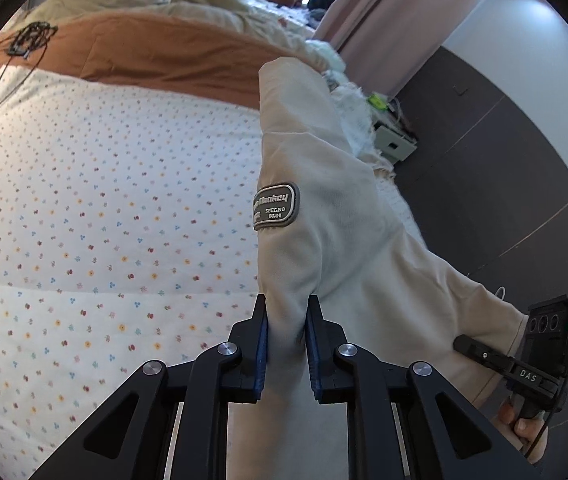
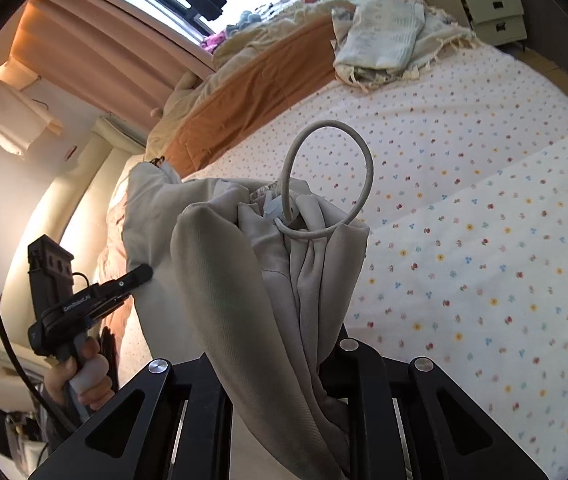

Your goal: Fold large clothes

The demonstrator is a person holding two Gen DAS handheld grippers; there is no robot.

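Observation:
A beige garment (image 1: 324,184) with a grey sewn patch (image 1: 276,208) hangs above the bed, stretched between both grippers. My left gripper (image 1: 287,320) is shut on a fold of it, with the blue pads (image 1: 261,344) pressing the cloth from both sides. In the left wrist view my right gripper (image 1: 464,346) pinches the garment's far edge, with a hand below it. In the right wrist view the bunched garment (image 2: 267,280) and its cord loop (image 2: 366,168) cover my right gripper's (image 2: 284,360) fingertips. My left gripper (image 2: 139,274) grips the cloth at the left.
The bed's flower-print quilt (image 1: 83,220) spreads below. A brown blanket (image 1: 163,52) and cream bedding lie at its far end. A pile of folded pale cloth (image 2: 384,36) rests on the bed near a drawer unit (image 2: 492,12). Pink curtains (image 1: 384,20) and dark floor (image 1: 504,160) are on the right.

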